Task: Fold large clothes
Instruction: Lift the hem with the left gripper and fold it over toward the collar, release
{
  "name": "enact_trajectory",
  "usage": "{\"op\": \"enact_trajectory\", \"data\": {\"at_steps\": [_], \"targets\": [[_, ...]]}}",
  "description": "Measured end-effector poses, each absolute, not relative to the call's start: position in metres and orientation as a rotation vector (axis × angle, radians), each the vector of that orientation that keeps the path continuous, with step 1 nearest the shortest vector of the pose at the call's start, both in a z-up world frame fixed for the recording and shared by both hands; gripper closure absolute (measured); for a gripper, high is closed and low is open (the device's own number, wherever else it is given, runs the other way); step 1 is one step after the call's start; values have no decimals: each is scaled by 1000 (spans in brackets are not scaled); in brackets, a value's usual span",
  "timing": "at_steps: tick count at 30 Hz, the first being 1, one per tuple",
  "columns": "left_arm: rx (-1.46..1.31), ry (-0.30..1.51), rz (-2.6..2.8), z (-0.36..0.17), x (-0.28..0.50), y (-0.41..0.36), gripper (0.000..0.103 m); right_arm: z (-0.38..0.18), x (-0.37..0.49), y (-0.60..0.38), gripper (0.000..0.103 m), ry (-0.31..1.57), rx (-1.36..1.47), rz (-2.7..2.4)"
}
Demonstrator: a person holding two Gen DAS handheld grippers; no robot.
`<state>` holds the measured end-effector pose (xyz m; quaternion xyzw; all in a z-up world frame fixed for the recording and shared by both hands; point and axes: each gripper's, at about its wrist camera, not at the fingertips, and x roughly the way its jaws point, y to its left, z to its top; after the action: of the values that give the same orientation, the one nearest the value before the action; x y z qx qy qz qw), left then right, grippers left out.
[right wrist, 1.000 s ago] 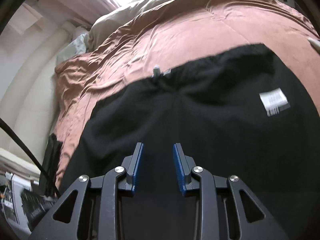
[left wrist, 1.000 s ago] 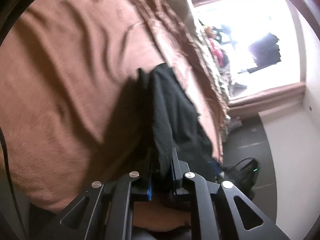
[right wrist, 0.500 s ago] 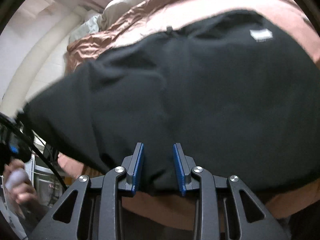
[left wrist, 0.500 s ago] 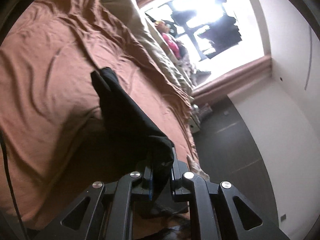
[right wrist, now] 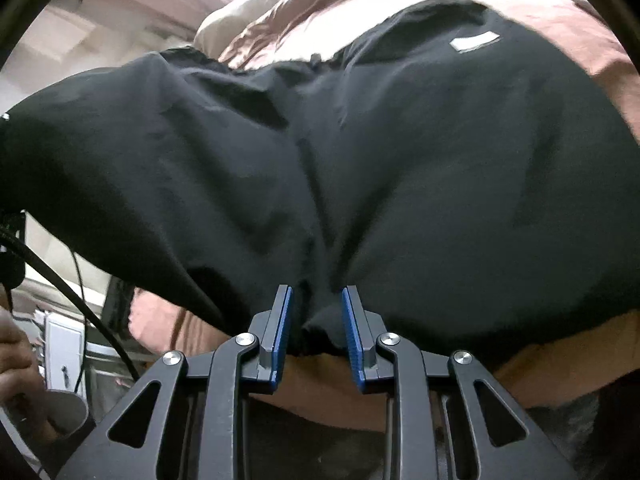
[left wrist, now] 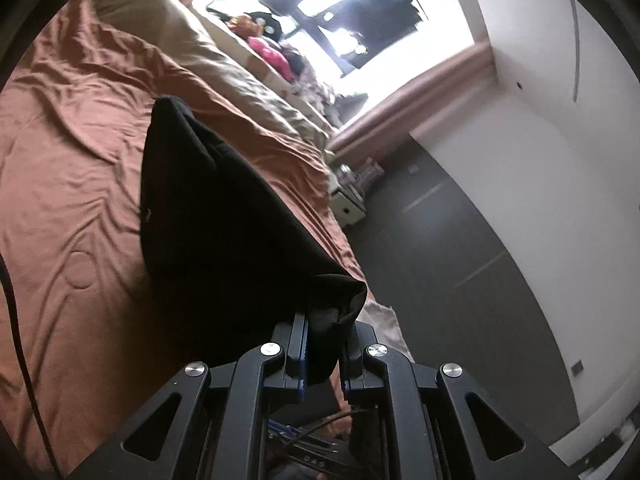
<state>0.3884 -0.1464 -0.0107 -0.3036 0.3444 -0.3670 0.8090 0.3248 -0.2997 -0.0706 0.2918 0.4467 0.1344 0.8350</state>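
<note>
The black garment [left wrist: 208, 216] lies partly on the brown bedspread [left wrist: 68, 184], filling the middle of the left wrist view and most of the right wrist view [right wrist: 400, 160]. The left hand-held gripper [left wrist: 323, 344] at the lower centre of its frame is pinched narrow on a bunched corner of the cloth, which runs taut from the pads up toward the middle left. The right hand-held gripper [right wrist: 316, 320], at the bottom centre of its frame, has the garment's lower edge gathered between its blue pads [right wrist: 282, 320] — the pads stand somewhat apart, and whether they truly bite the fabric cannot be told.

The risks, as I judge them: the left grip holds only a thick wad at the very edge, so a sharp pull could slide it out. If the right side has not really caught the hem, lifting would raise one corner alone and the garment would twist rather than fold flat. The loose bedspread may also drag along underneath — its wrinkles would spoil the fold.
</note>
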Motion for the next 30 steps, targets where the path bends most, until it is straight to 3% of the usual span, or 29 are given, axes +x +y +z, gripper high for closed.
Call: {"op": "enact_trajectory", "data": {"at_steps": [14, 16, 17, 18, 20, 26, 28, 30], "targets": [[-547, 856, -941, -26, 395, -260, 91, -52, 259, -393, 78, 768, 735, 187], [-546, 890, -956, -36, 399, -277, 91, -58, 250, -406, 57, 759, 761, 159], [-540, 906, -961, -42, 401, -285, 91, -60, 248, -410, 36, 747, 775, 148], [-524, 929, -966, -49, 402, -298, 91, -62, 242, -417, 28, 734, 788, 135], [-490, 985, -972, -62, 405, -321, 89, -68, 234, -427, 28, 730, 812, 114], [-449, 1116, -1050, -90, 402, -360, 55, -84, 218, -457, 28, 731, 877, 69], [-447, 1102, -1044, -86, 405, -354, 31, -85, 218, -463, 28, 720, 891, 79], [-442, 1053, -986, -78, 409, -335, 25, -82, 222, -462, 28, 698, 894, 99]]}}
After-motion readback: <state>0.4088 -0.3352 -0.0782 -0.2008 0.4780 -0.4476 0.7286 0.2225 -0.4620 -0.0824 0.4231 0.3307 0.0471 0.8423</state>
